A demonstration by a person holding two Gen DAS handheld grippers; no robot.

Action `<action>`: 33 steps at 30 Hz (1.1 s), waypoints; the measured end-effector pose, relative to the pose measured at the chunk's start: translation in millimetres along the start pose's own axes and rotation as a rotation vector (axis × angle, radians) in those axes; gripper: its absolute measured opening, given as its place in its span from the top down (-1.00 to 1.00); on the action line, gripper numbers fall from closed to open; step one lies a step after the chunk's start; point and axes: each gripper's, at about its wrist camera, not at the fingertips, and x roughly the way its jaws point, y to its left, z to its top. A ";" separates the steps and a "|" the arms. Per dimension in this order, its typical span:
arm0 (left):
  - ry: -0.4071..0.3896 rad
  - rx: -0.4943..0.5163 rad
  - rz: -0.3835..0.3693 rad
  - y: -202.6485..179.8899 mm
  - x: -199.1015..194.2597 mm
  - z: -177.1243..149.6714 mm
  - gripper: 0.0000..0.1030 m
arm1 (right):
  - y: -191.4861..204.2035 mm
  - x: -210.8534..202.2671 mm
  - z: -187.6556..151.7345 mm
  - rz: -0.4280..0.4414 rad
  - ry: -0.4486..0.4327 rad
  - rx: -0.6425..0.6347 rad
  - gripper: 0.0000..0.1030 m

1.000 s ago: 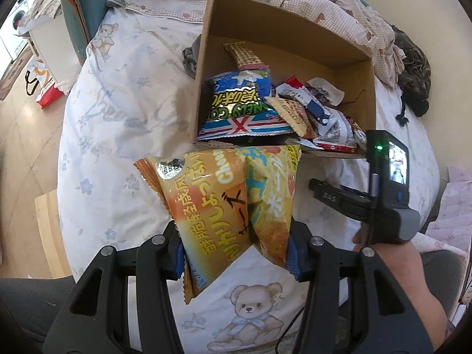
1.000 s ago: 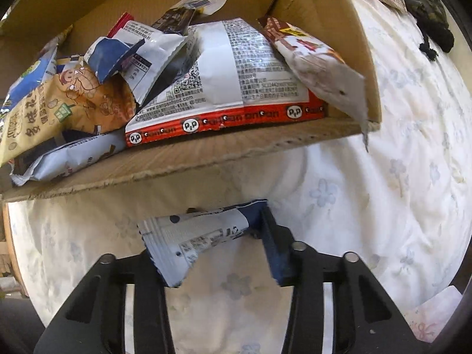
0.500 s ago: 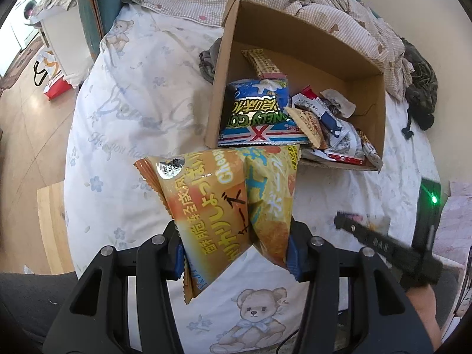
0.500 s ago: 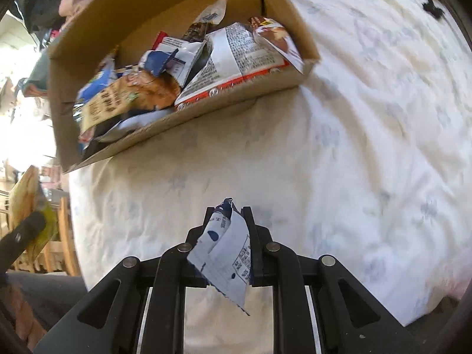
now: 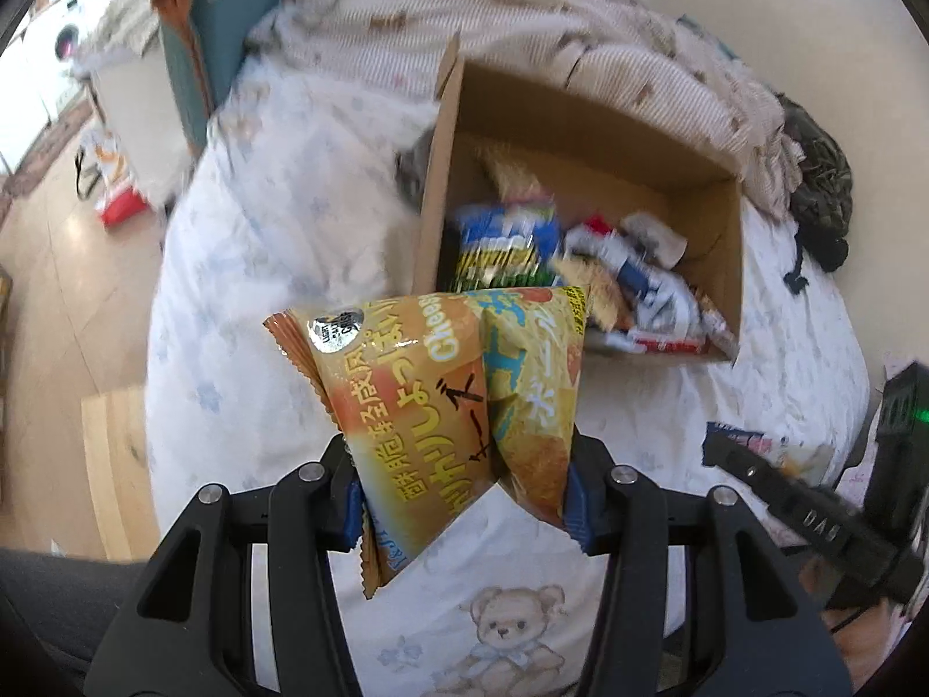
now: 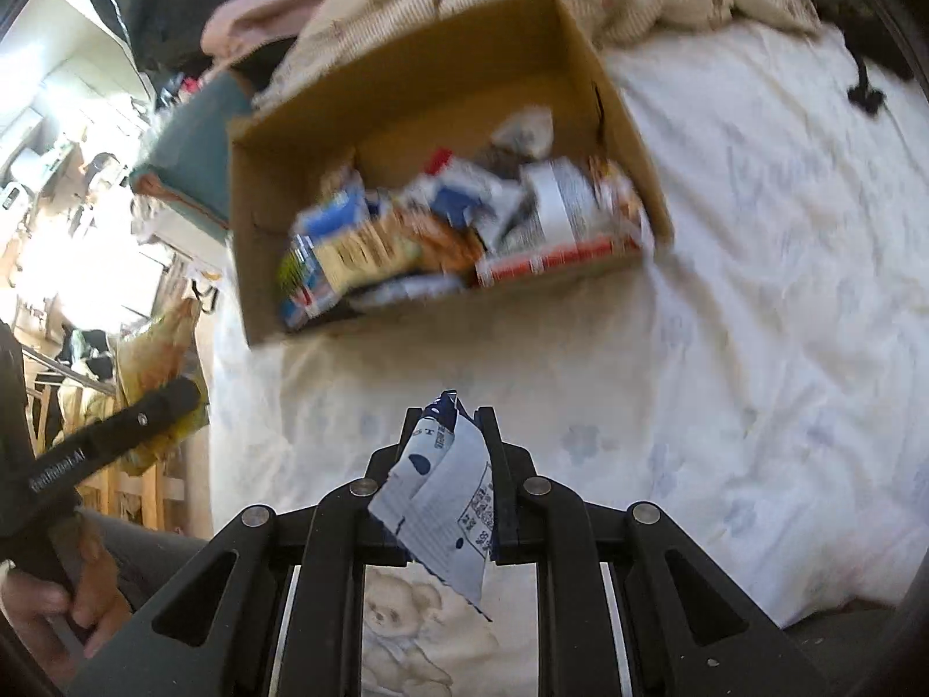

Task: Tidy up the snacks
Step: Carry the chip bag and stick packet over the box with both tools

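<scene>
My left gripper (image 5: 464, 493) is shut on an orange cheese snack bag (image 5: 429, 406), held upright above the bed, short of the cardboard box (image 5: 580, 116). The box lies on the bed and holds several snack packets (image 5: 580, 267). My right gripper (image 6: 447, 464) is shut on a small white and blue snack packet (image 6: 447, 499), raised above the sheet in front of the box (image 6: 406, 93). In the right wrist view the left gripper (image 6: 174, 401) with its orange bag (image 6: 157, 360) shows at the left edge. In the left wrist view the right gripper (image 5: 720, 453) shows at the lower right.
The bed sheet (image 5: 278, 232) is white with blue flowers and a teddy bear print (image 5: 511, 639). A checked blanket (image 5: 522, 17) is bunched behind the box. Dark clothing (image 5: 824, 186) lies at the far right. The floor (image 5: 58, 290) drops off left of the bed.
My right gripper shut on the white and blue packet and rose with it, so the box now looks farther off. The left gripper kept its hold on the orange bag and tilted slightly.
</scene>
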 end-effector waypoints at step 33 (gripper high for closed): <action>-0.169 0.184 0.040 -70.2 72.0 114.0 0.06 | -1.4 67.5 134.4 -0.019 -0.042 -0.067 0.66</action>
